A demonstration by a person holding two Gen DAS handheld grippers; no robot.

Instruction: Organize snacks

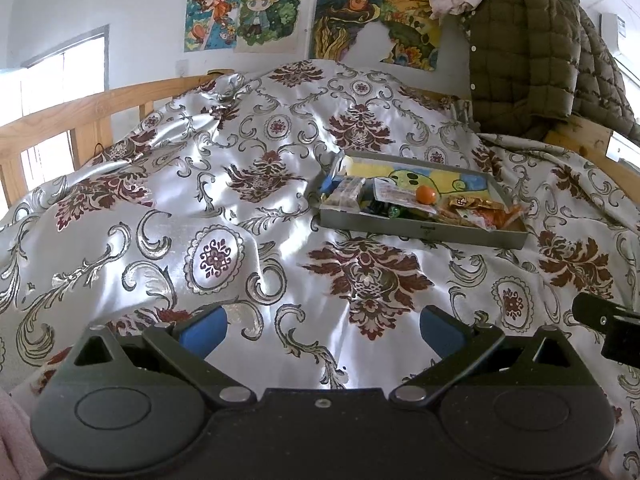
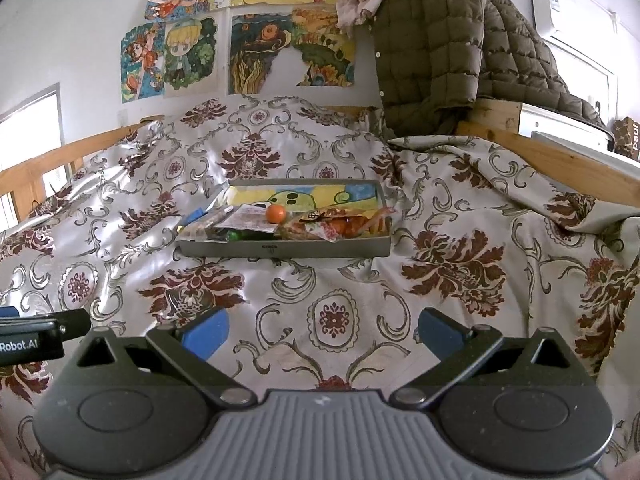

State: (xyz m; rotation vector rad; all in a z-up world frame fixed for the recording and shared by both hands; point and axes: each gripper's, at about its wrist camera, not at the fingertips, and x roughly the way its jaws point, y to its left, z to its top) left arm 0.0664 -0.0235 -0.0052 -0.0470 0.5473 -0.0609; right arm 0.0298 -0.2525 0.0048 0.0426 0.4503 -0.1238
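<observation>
Surface: a bed covered by a shiny silver bedspread (image 1: 248, 216) printed with dark red floral medallions and grey scrolls. The cloth is rumpled, with folds and a raised hump toward the far wall.

Task item: a shallow grey tray (image 1: 424, 231) sits on the bedspread, right of centre in the left wrist view and roughly central in the right wrist view (image 2: 280, 249). Its floor carries a yellow, green and blue cartoon picture. The near half holds a loose heap of snack packets (image 2: 344, 226) in orange and clear wrappers, with a small orange ball (image 1: 425, 194) resting on top of them. A blue item lies at the tray's left end; what it is cannot be told.

Grippers: the left gripper (image 1: 322, 330) hovers low over the bedspread, jaws spread wide, blue pads apart, nothing between them. The right gripper (image 2: 322, 330) is likewise spread wide and empty. Both are well short of the tray. Each gripper's edge shows at the side of the other's view.

Room: a wooden bed rail (image 1: 80, 116) runs along the left side, with a bright window (image 2: 30, 124) behind it. Children's coloured drawings (image 2: 240, 40) are stuck to the white wall. An olive quilted jacket (image 1: 528, 56) hangs over the bed frame at right, with pale cloth on top of it. An air conditioner (image 2: 560, 16) is mounted high on the right wall.
</observation>
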